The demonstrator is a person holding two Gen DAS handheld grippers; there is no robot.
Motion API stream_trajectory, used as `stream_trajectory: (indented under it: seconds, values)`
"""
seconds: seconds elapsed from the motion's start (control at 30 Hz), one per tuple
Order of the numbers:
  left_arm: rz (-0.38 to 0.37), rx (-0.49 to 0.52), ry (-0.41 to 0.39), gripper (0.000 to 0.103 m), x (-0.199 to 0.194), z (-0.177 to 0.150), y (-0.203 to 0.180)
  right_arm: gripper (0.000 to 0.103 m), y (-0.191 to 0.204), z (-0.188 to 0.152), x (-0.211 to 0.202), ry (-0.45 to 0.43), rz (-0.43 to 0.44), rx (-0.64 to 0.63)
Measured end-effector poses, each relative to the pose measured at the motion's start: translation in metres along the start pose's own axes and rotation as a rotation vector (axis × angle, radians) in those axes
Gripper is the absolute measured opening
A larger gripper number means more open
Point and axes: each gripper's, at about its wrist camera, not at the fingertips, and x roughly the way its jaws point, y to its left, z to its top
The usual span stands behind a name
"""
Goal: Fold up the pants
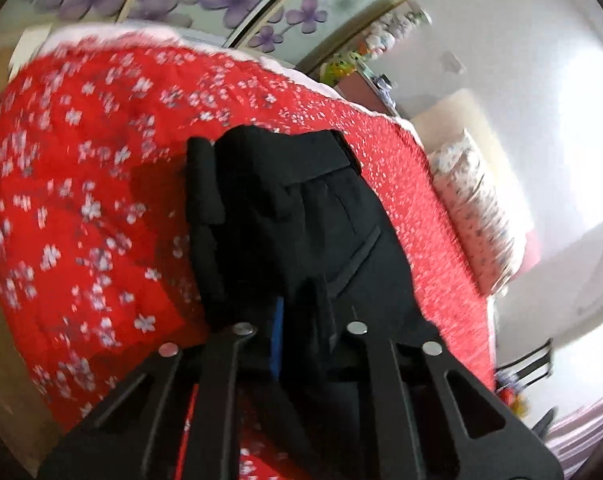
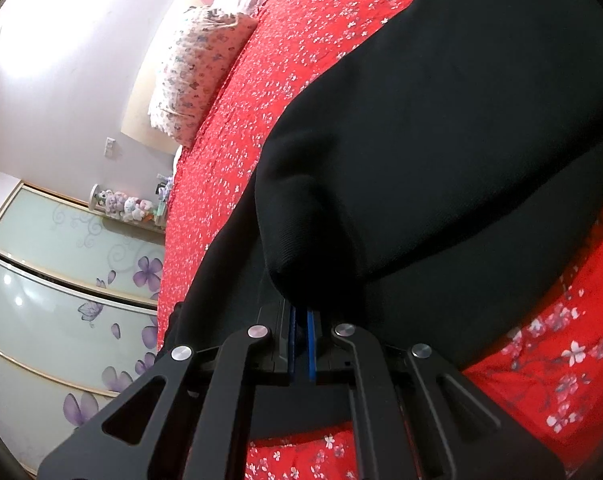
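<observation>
Black pants (image 1: 301, 208) lie on a red flowered bedspread (image 1: 81, 200), waistband and a slanted pocket at the far end. My left gripper (image 1: 297, 320) is shut on a bunch of the pants' cloth, which hides most of its fingers. In the right wrist view the pants (image 2: 441, 140) fill the middle and right as a thick rounded fold. My right gripper (image 2: 301, 320) is shut on the edge of that fold, its blue pads pressed close together under the cloth.
The bedspread (image 2: 229, 140) covers a bed. A flowered pillow (image 2: 197, 72) lies at the headboard end; it also shows in the left wrist view (image 1: 477, 216). A wardrobe with purple flower doors (image 2: 61, 280) stands beside the bed. A shelf holds small toys (image 2: 125, 204).
</observation>
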Motion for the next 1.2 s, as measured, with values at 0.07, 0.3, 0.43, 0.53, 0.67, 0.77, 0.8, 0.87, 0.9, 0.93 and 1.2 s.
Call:
stream_trajectory:
  seconds: [0.07,0.3,0.43,0.53,0.67,0.77,0.8,0.87,0.9,0.93,1.2]
  values:
    - [0.011,0.013,-0.015,0.006,-0.004,0.0,-0.004,0.004,0.0,0.0,-0.001,-0.001,0.004,0.003]
    - [0.016,0.092,-0.095,0.005,-0.041,-0.012,-0.004,0.004,0.009,0.001,-0.018,-0.056,0.034,-0.053]
    - [0.092,0.088,-0.071,0.006,-0.022,-0.021,0.006,0.004,0.002,-0.002,-0.011,-0.022,-0.062,-0.052]
    - [0.126,0.118,-0.107,0.019,-0.031,-0.023,-0.004,0.008,0.004,-0.002,-0.011,0.02,-0.102,-0.064]
    - [0.129,0.155,-0.212,0.053,-0.061,-0.032,-0.017,0.049,0.016,-0.01,-0.038,0.072,-0.142,-0.124]
    - [0.092,0.248,-0.282,0.072,-0.081,-0.048,-0.042,0.054,0.01,-0.008,-0.082,-0.03,-0.166,-0.162]
    - [0.067,0.292,-0.306,0.08,-0.087,-0.057,-0.055,0.054,0.004,-0.001,-0.1,-0.092,-0.175,-0.156]
    - [0.02,0.371,-0.328,0.087,-0.091,-0.071,-0.078,0.05,-0.015,0.021,-0.131,-0.21,-0.178,-0.095]
    - [-0.026,0.425,-0.326,0.09,-0.086,-0.079,-0.094,0.049,-0.024,0.032,-0.142,-0.248,-0.178,-0.061]
    - [-0.069,0.471,-0.307,0.093,-0.081,-0.087,-0.103,0.046,-0.032,0.043,-0.15,-0.28,-0.18,-0.033]
    - [-0.109,0.567,-0.142,0.094,-0.034,-0.117,-0.114,0.043,-0.063,0.106,-0.147,-0.309,-0.416,-0.067]
